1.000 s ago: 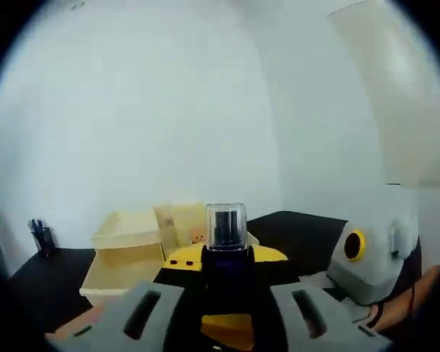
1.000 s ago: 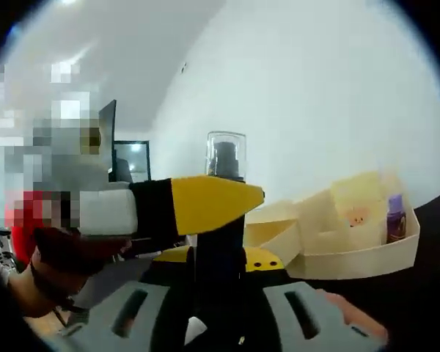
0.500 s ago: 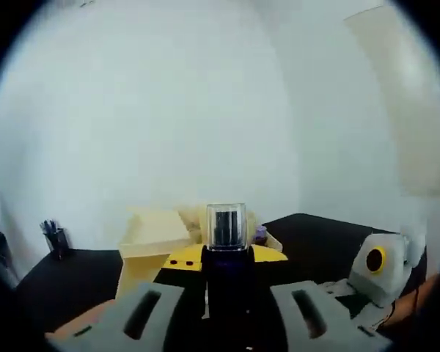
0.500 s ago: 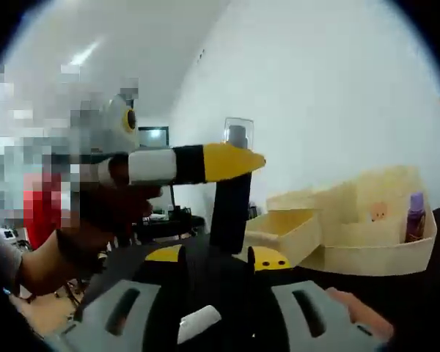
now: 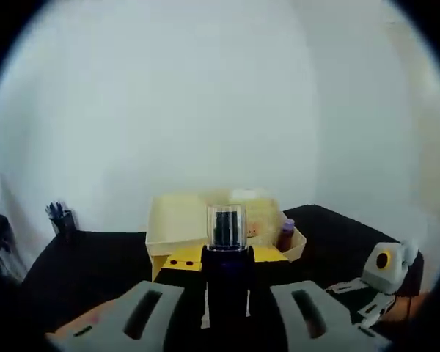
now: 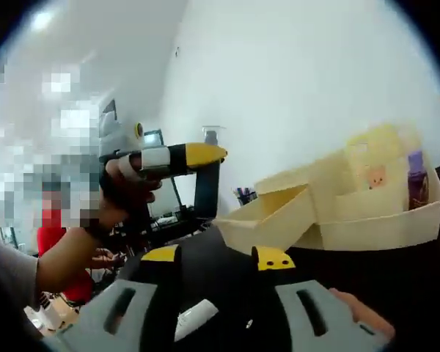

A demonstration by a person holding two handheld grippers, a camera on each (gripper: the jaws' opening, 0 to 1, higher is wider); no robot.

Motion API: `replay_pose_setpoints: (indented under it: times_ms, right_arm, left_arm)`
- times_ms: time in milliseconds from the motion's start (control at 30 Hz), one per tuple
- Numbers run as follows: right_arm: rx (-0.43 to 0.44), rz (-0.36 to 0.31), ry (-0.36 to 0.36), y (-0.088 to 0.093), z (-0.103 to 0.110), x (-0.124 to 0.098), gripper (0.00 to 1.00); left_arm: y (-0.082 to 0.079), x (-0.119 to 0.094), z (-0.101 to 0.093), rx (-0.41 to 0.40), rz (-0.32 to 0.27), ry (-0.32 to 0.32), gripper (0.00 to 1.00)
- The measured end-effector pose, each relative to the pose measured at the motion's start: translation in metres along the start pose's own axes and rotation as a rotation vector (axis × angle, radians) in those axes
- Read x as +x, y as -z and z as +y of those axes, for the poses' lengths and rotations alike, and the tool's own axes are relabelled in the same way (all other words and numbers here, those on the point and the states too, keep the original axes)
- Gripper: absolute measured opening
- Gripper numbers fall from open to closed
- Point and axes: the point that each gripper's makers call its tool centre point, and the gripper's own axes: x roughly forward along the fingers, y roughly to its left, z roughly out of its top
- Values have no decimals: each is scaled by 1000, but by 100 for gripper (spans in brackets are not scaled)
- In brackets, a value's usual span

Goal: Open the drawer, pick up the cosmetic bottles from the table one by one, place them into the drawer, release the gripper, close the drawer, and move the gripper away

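One black desk (image 5: 88,257) spreads ahead of both pairs of tongs, backed by a plain white wall (image 5: 205,110). On the desk, straight beyond the left tongs (image 5: 226,293), stands a cream organiser (image 5: 177,224) with a drawer (image 6: 268,220) that, in the right gripper view, juts out open toward the left of the right tongs (image 6: 214,258). A small purple bottle (image 5: 286,233) stands in the organiser's open side compartment, ahead and to the right of the left tongs; in the right gripper view it sits far right, behind the compartment's low wall. The left tongs are clamped on a dark cosmetic bottle (image 5: 226,253) with a clear cap, held upright between the yellow-tipped jaws, well short of the organiser. In the right gripper view the same bottle hangs from those tongs, up and to the left of the right tongs, with a person's hand (image 6: 125,192) wrapped round the handle. The right tongs stand apart with nothing between their jaws. A pen holder (image 5: 61,218) stands far to the left of the left tongs, near the wall.
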Motion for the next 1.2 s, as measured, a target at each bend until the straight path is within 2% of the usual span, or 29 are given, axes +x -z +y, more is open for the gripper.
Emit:
replay_pose_setpoints:
  times_ms: [67,233,367,400,500,567,633,667,1000,1100,1200]
  right_arm:
    - [14,-16,6,-3,-3,-2,34]
    - [14,-29,21,-7,-6,-3,34]
    - [14,-32,24,-7,-6,-3,34]
    - [14,-32,24,-8,-6,-3,34]
    - [18,-38,26,-12,-10,-4,34]
    - [22,-45,27,-14,-11,-5,34]
    - [27,-52,29,-17,-12,-5,34]
    - [27,-54,29,-17,-12,-5,34]
    - [31,-51,30,-18,-14,-4,34]
    - [33,-53,31,-19,-14,-4,34]
    - [35,-53,34,-19,-15,-4,34]
  left_arm:
    - [4,1,-2,-53,32,24,17]
    - [1,8,7,-34,69,-6,17]
    - [9,21,9,-77,189,25,17]
    - [11,23,10,-70,204,26,17]
    - [25,26,9,-39,308,38,17]
    - [28,23,3,-22,319,34,17]
    - [32,25,4,4,375,36,17]
    - [39,16,-6,16,412,46,17]
    - [47,17,-5,85,635,10,17]
    - [53,11,-10,103,745,22,17]
    - [61,6,-19,84,830,45,17]
